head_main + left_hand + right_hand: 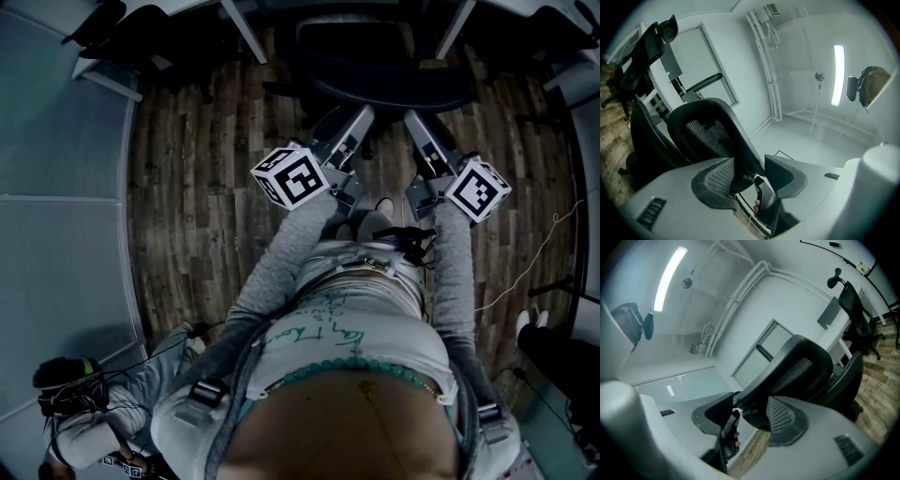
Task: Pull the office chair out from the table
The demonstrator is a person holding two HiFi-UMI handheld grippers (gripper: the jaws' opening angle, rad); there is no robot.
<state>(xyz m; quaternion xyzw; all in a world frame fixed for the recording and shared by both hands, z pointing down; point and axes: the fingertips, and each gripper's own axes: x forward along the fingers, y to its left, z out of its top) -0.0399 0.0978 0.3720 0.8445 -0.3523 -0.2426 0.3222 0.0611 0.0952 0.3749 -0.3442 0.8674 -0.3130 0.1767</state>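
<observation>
The left tool (pixel 750 161) has its jaws spread. The black frame of the backrest (pixel 733 133) of the office chair (pixel 394 89) passes between them, very near to both pads, but I see no firm pinch on it.

Just ahead of both tools, the chair stands on the wooden floor (pixel 206 187), its back turned to the person. Beyond the tools, its seat seems to sit between the white legs of the desk (pixel 246 33), close under the edge.

The right tool (pixel 751 399) takes the same frame a little further to the right. Its jaws are also spread around the frame, again with no clear squeeze.

As I judge it, the reaching step is done, because both tools are placed on the backrest. The pull itself seems hardly begun. What is left is to close the jaws on the frame and roll the chair back, away from the desk.
</observation>
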